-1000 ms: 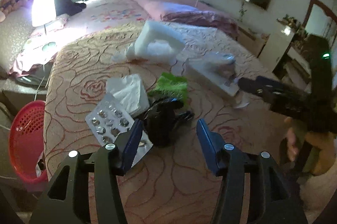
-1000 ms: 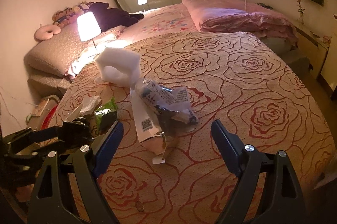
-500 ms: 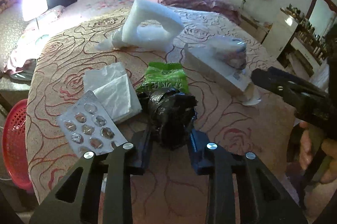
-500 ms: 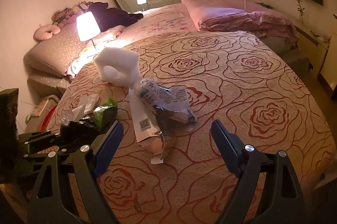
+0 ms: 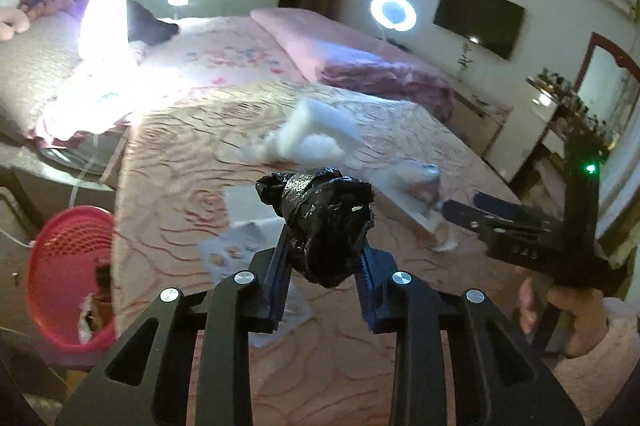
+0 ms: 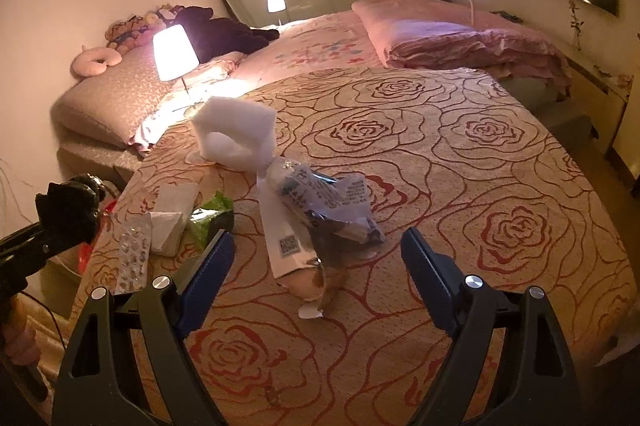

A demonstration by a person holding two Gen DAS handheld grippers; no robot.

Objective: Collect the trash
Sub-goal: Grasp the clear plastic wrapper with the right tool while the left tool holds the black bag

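My left gripper [image 5: 323, 258] is shut on a crumpled black plastic bag [image 5: 324, 222] and holds it above the bed; it also shows at the left of the right wrist view [image 6: 68, 214]. My right gripper [image 6: 314, 254] is open and empty, hovering over a clear printed plastic wrapper [image 6: 324, 201] lying on a white paper strip [image 6: 280, 234]. A white foam block [image 6: 236, 133], a green packet [image 6: 212, 214], white tissues [image 6: 172, 214] and a pill blister pack [image 6: 132, 254] lie on the rose-patterned bedspread [image 6: 460, 185].
A red mesh basket [image 5: 68, 266] stands on the floor by the bed's left side. A lit lamp [image 6: 174, 51] and pillows are at the bed head, a folded pink quilt [image 6: 460, 37] at the far side. A dresser [image 5: 540, 121] stands to the right.
My left gripper closed on the black bag and lifted it off the bed, swinging towards the left. My right gripper stayed open over the wrapper.
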